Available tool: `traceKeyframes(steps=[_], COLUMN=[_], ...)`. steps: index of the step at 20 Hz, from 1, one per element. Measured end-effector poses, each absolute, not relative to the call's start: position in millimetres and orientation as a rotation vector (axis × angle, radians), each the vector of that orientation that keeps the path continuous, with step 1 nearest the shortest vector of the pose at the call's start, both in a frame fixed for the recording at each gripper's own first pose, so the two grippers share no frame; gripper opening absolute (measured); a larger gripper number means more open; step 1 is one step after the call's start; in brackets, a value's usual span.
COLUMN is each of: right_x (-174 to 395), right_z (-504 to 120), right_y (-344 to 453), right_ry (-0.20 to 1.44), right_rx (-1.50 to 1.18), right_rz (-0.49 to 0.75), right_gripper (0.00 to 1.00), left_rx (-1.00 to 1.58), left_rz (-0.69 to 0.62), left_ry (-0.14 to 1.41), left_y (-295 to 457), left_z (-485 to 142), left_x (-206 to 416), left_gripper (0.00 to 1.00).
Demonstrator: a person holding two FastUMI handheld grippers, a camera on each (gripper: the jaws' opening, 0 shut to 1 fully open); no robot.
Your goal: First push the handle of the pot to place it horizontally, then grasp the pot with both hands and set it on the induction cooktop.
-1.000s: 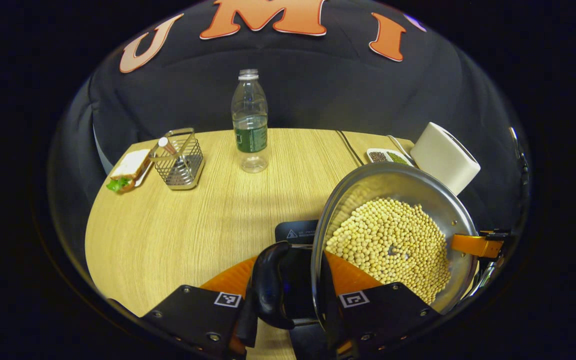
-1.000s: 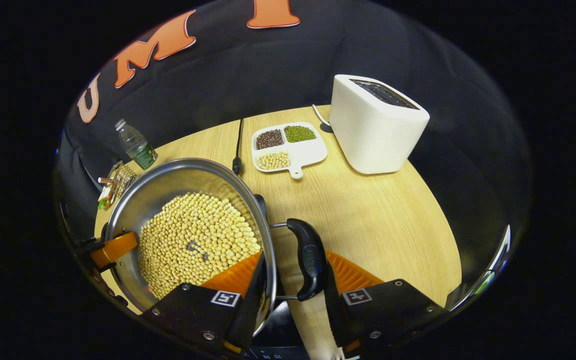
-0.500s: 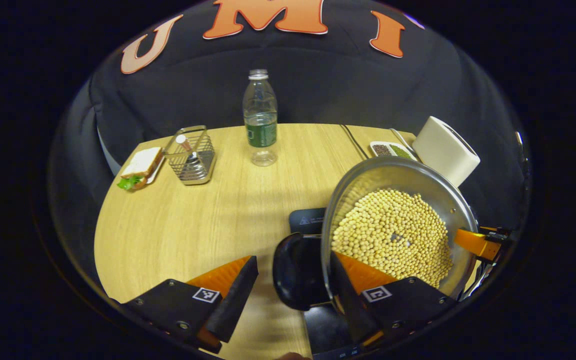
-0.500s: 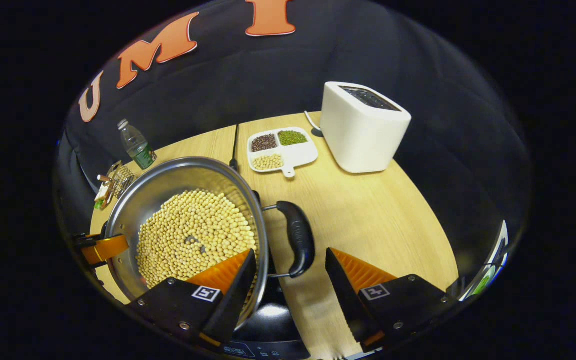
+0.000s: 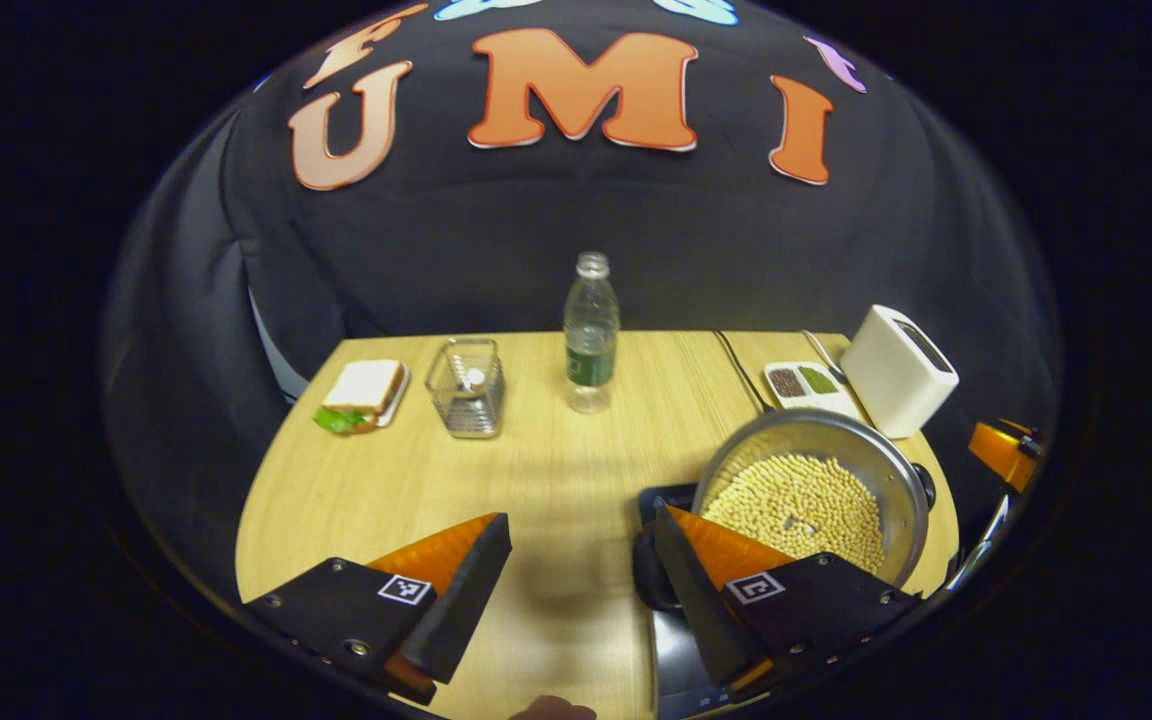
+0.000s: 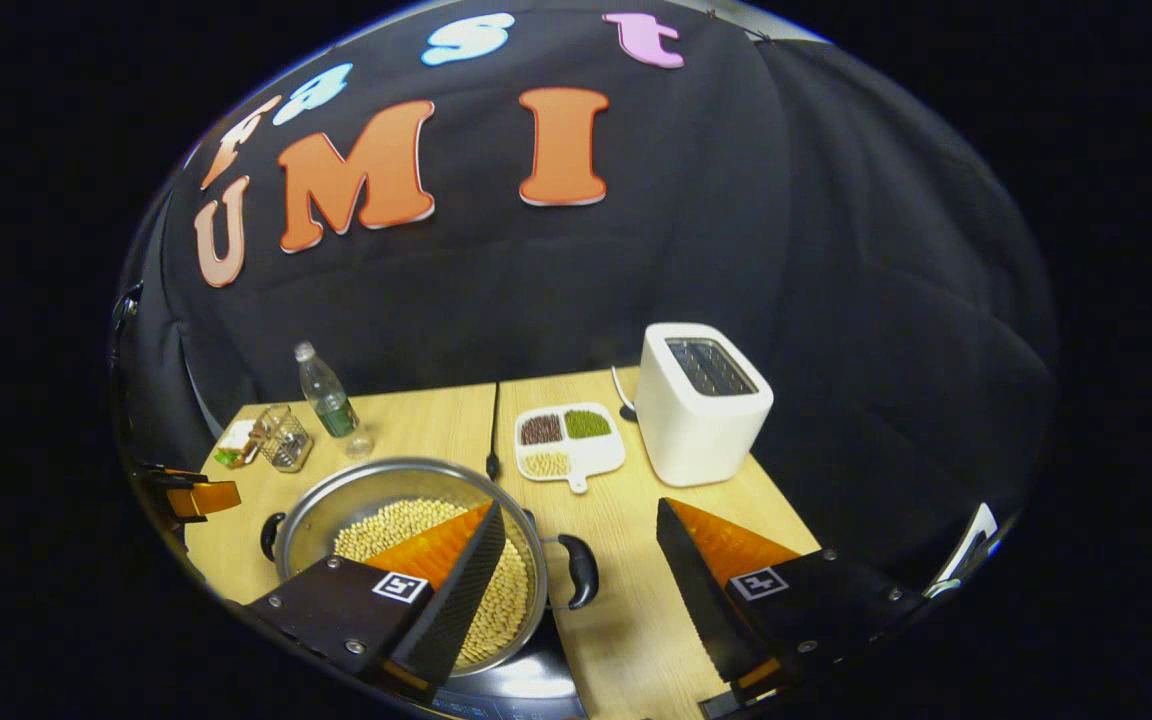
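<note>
Pot (image 6: 406,540) of pale beans sits on the black induction cooktop (image 6: 526,690) at the near edge of the wooden table (image 6: 716,500), its two black side handles (image 6: 581,570) lying level to either side. From my remote seat I see both tools lifted above the table with nothing between their fingers. My left gripper (image 5: 576,580) hangs with jaws spread wide over bare wood just left of the pot, one finger overlapping the pot's near handle in the left gripper view. My right gripper (image 6: 576,590) hangs likewise released, jaws apart, one finger in front of the beans and the other over the table to the pot's right.

Behind the pot in the right gripper view stand a white toaster (image 6: 701,400) and, beside it, a white divided dish (image 6: 568,440) of dark, green and pale grains; a black cable (image 6: 493,425) runs back along the table. Farther left are a clear water bottle (image 5: 590,335), a wire basket (image 5: 466,385) and a sandwich (image 5: 361,390) on a small plate.
</note>
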State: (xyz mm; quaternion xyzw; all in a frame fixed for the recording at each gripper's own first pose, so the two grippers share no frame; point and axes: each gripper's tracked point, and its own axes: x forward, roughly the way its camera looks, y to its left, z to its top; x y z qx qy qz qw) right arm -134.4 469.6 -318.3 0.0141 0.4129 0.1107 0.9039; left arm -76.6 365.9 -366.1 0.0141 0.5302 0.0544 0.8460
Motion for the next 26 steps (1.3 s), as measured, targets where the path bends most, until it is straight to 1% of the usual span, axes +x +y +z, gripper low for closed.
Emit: traceKeyframes(steps=[2, 5, 10, 12, 14, 15, 16, 17, 18, 19, 22, 23, 24, 26], right_x=[-125, -105, -77, -74, -77, -78, -78, -78, -79, -78, -74, -72, -73, -77], right_z=[-300, -268, -170, -138, -104, -90, -77, -69, -67, -66, -48, -43, -38, -31], right_y=[471, 467, 467, 471, 479, 484, 487, 489, 490, 490, 482, 477, 472, 466], right_ry=[0.783, 0.645, 0.402, 0.336, 0.273, 0.237, 0.196, 0.161, 0.149, 0.147, 0.115, 0.102, 0.084, 0.052], right_rx=[0.035, 0.021, -0.015, -0.002, 0.035, 0.045, 0.047, 0.035, 0.018, 0.005, -0.008, -0.01, -0.012, -0.021], right_rz=[0.239, 0.251, 0.262, 0.268, 0.292, 0.308, 0.325, 0.342, 0.343, 0.341, 0.338, 0.33, 0.323, 0.311], right_gripper=[0.95, 0.94, 0.94, 0.94, 0.94, 0.94, 0.94, 0.92, 0.94, 0.93, 0.97, 0.95, 0.95, 0.95], left_rx=[0.036, 0.074, 0.115, 0.106, 0.06, 0.047, 0.056, 0.091, 0.134, 0.165, 0.126, 0.113, 0.119, 0.119], left_rz=[0.179, 0.265, 0.331, 0.349, 0.353, 0.346, 0.331, 0.311, 0.307, 0.296, 0.226, 0.211, 0.197, 0.184], left_ry=[1.059, 0.895, 0.58, 0.479, 0.392, 0.345, 0.293, 0.253, 0.222, 0.196, 0.137, 0.125, 0.12, 0.114], left_y=[393, 436, 479, 485, 478, 478, 476, 471, 470, 471, 443, 434, 428, 421], left_z=[-340, -285, -162, -119, -80, -56, -33, -15, 2, 15, 39, 47, 52, 56], left_x=[-62, -27, 32, 38, 45, 52, 57, 59, 62, 67, 79, 77, 77, 73], left_gripper=[0.91, 0.91, 0.9, 0.89, 0.91, 0.89, 0.9, 0.89, 0.89, 0.88, 0.89, 0.89, 0.88, 0.89])
